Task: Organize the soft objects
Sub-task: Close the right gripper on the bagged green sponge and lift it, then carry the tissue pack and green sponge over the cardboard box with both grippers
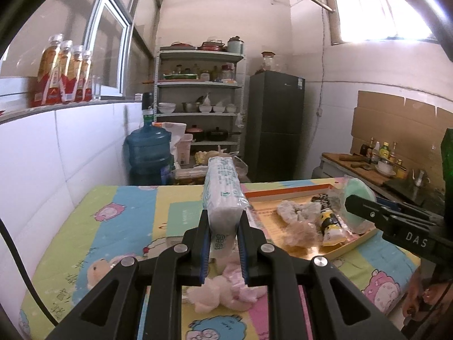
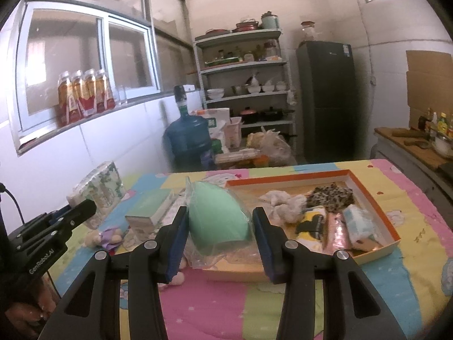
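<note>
Windowsill: juice bottles [image 1: 63,73]
Floor: blue water jug [image 2: 188,138]
Back wall: shelf [image 1: 198,104], dark fridge [image 1: 273,124]

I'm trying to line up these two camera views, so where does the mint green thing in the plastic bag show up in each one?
Left wrist view: the green bagged item sits at the right, over the tray's far end, behind the right gripper.
Right wrist view: it fills the centre, between the right gripper's blue-padded fingers.
Shared landmark: the orange-rimmed tray, right of the item in the right wrist view.
</note>
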### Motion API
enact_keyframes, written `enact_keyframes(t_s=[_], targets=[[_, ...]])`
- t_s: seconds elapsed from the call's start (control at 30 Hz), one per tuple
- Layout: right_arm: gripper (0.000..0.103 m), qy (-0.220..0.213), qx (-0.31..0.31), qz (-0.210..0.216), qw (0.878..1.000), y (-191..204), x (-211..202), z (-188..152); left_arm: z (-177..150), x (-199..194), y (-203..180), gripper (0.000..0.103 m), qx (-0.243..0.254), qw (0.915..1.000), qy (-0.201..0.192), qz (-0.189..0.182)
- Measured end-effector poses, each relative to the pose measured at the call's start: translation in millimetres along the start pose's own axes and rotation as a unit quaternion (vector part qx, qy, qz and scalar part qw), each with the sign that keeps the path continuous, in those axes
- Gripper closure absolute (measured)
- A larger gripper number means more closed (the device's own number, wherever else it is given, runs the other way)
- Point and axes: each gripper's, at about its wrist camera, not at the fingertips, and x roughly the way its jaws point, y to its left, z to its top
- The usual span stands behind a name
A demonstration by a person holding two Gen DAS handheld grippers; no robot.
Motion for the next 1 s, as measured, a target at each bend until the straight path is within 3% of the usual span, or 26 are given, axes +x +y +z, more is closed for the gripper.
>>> enact_keyframes(t_s=[1.0], targets=[[0.056, -0.016, 0.052, -0.055, 0.997, -98.4, -14.7, 0.2, 2.6, 51.7, -92.0, 0.085, 0.028, 0.9961, 0.026, -0.079]])
